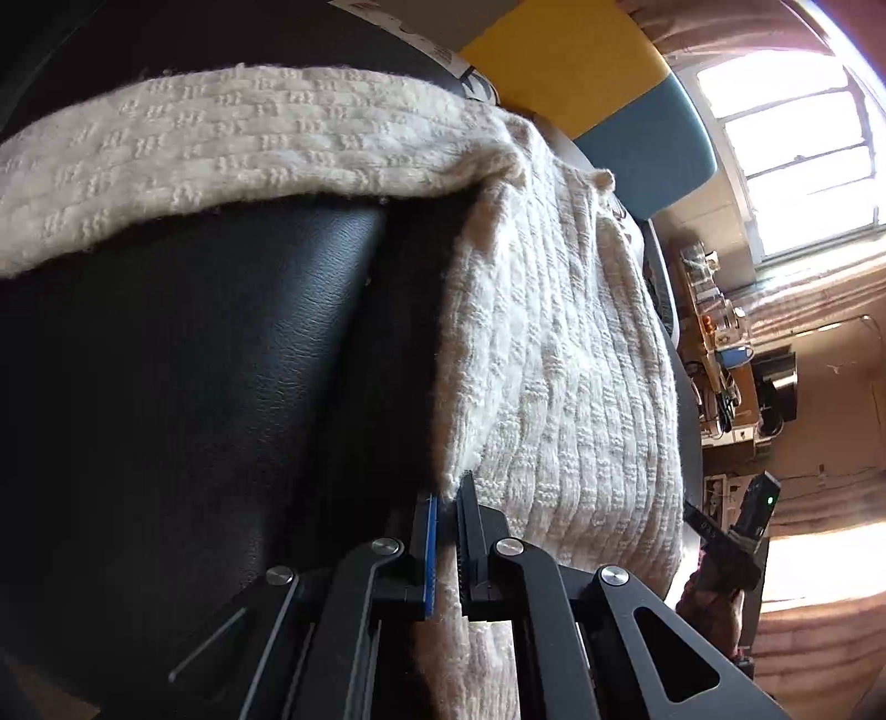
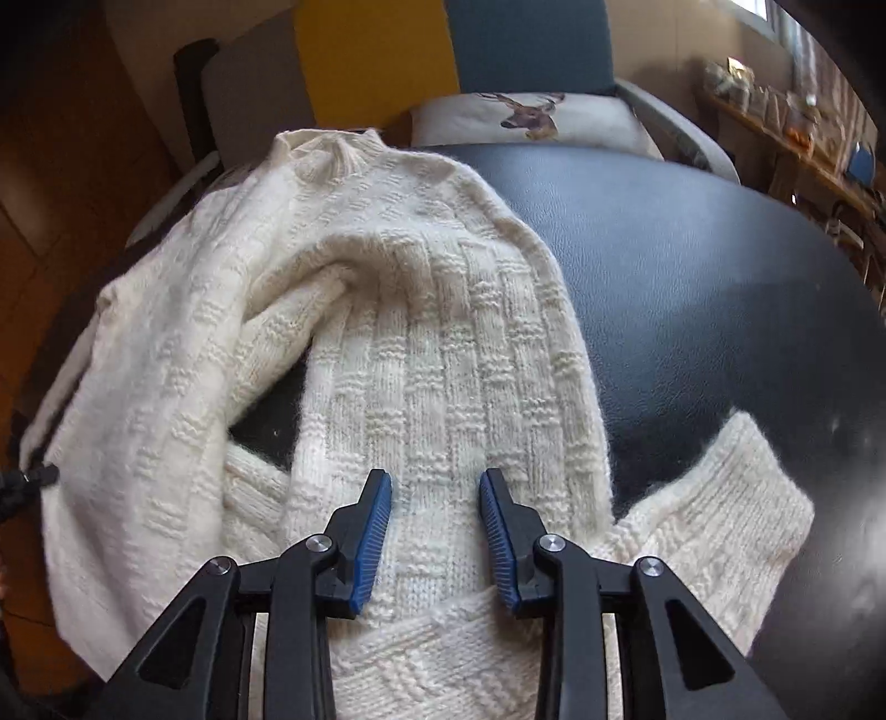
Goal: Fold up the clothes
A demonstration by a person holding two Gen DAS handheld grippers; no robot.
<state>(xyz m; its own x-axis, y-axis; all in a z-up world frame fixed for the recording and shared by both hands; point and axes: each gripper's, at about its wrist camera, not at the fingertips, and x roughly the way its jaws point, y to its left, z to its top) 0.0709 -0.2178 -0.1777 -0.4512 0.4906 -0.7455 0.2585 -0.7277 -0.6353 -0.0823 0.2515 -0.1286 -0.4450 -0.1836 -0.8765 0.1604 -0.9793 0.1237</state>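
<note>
Cream knit: a sweater (image 2: 421,343) lies spread on the black desk (image 2: 692,288), collar at the far end, basket-weave blocks across the body.
Sleeve: one sleeve (image 2: 720,498) runs off to the right over the bare desk top; another fold of knit bunches at the left.
Left gripper (image 1: 447,518): jaws nearly closed, pinching an edge of the sweater (image 1: 554,360); the cloth runs between the blue pad and the black finger.
Lifted edge: from that pinch the knit rises away from the desk, with dark leather-like surface (image 1: 194,360) showing beneath it.
Right gripper (image 2: 436,534): jaws set wide apart, nothing between them, low over the sweater's middle near the hem; contact with the knit cannot be told.
Behind: a cushion (image 2: 526,119) with a deer head print sits just past the desk's far edge, before a blue chair back (image 2: 531,44).
</note>
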